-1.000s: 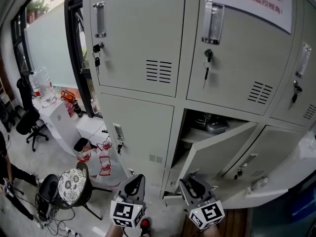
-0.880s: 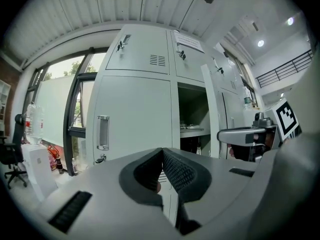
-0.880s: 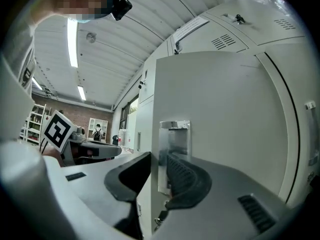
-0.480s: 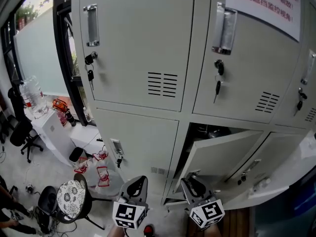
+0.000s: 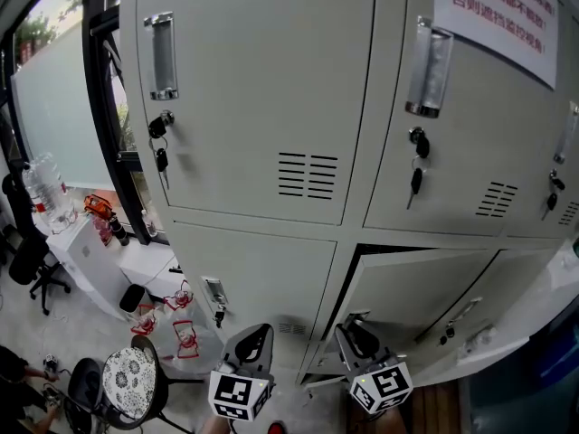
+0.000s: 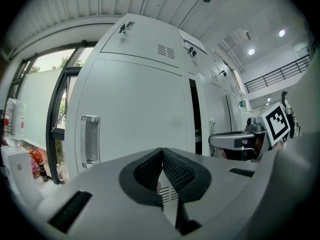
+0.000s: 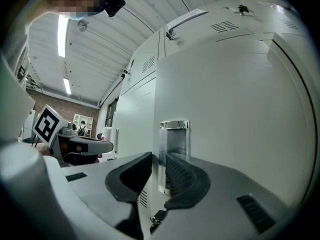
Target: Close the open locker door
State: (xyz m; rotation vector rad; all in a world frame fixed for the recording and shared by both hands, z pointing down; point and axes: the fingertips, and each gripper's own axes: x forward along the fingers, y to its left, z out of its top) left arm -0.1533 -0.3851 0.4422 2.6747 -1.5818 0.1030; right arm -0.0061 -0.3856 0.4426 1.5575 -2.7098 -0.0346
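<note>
The grey lower-middle locker door (image 5: 412,287) stands almost flush, with only a thin dark gap (image 5: 407,249) along its top. My right gripper (image 5: 355,334) is at the door's lower left edge; whether it touches I cannot tell. In the right gripper view the door's chrome handle (image 7: 173,151) is straight ahead of the right gripper (image 7: 158,166). Its jaws have just been closing but keep a narrow gap with nothing between them. My left gripper (image 5: 256,340) is in front of the lower-left locker door (image 6: 130,114), and its pads (image 6: 172,169) meet, holding nothing.
Keys (image 5: 161,159) hang from the upper locks. A notice sheet (image 5: 507,12) is taped at top right. A stool with a patterned cushion (image 5: 127,382), office chairs (image 5: 32,269) and water bottles (image 5: 41,188) stand at left. A white ledge (image 5: 493,337) juts out at right.
The lower-middle door has swung from well ajar, with the shelf inside showing, to nearly shut. Both grippers have moved in toward the lockers.
</note>
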